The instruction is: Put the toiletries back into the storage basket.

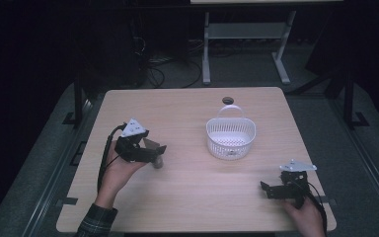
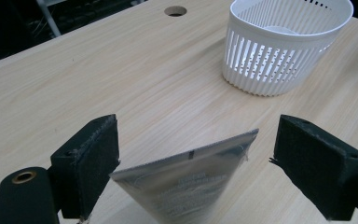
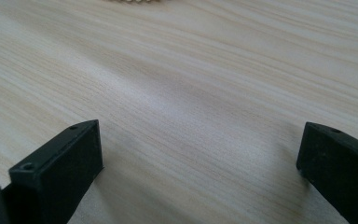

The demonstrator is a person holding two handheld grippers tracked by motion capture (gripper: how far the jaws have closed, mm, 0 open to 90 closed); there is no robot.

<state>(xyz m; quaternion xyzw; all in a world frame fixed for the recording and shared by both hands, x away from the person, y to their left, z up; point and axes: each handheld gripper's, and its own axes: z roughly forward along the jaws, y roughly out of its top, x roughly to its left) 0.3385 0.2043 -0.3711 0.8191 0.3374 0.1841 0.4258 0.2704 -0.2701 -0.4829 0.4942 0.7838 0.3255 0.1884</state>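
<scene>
A lab or test room: a bare wooden table (image 1: 197, 197) stands on grey floor (image 1: 321, 128) in a dark space, with loose cables (image 1: 165, 69) and a white metal stand (image 1: 246, 44) behind it.

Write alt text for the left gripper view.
A flat-ended silvery tube stands between the open jaws of the left claw, touching the left pad while the right pad stands clear. Beyond it, a white slotted basket sits on the light wooden table.
</scene>
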